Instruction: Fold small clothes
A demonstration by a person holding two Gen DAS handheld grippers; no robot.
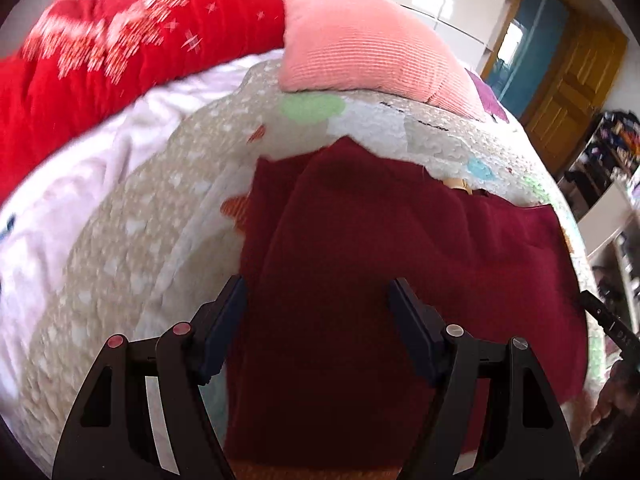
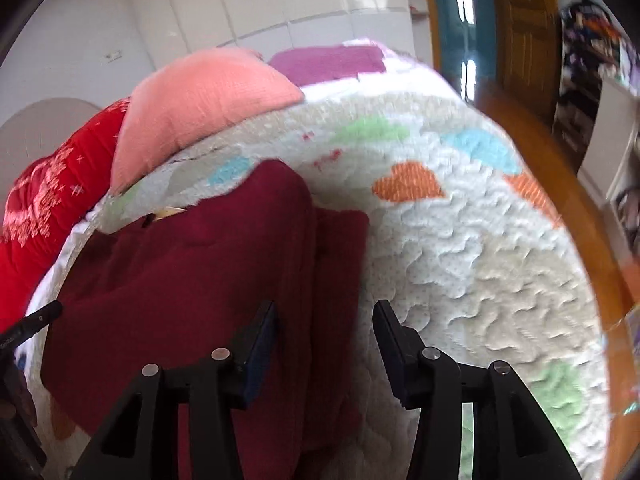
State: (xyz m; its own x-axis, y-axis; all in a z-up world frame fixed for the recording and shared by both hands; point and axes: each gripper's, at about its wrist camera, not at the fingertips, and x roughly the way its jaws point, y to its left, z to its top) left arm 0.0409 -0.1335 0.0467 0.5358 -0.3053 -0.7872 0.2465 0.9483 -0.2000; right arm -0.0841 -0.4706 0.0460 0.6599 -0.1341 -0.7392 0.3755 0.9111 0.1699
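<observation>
Garment [image 1: 400, 264], dark maroon, lies partly folded on the heart-print quilt [image 1: 152, 240]. Left gripper [image 1: 316, 300] hangs over it, jaws spread and empty. Right gripper [image 2: 325, 324] (also released) straddles the cloth's edge at six o'clock. A pink pillow [image 2: 200, 104] sits at eleven o'clock.
</observation>
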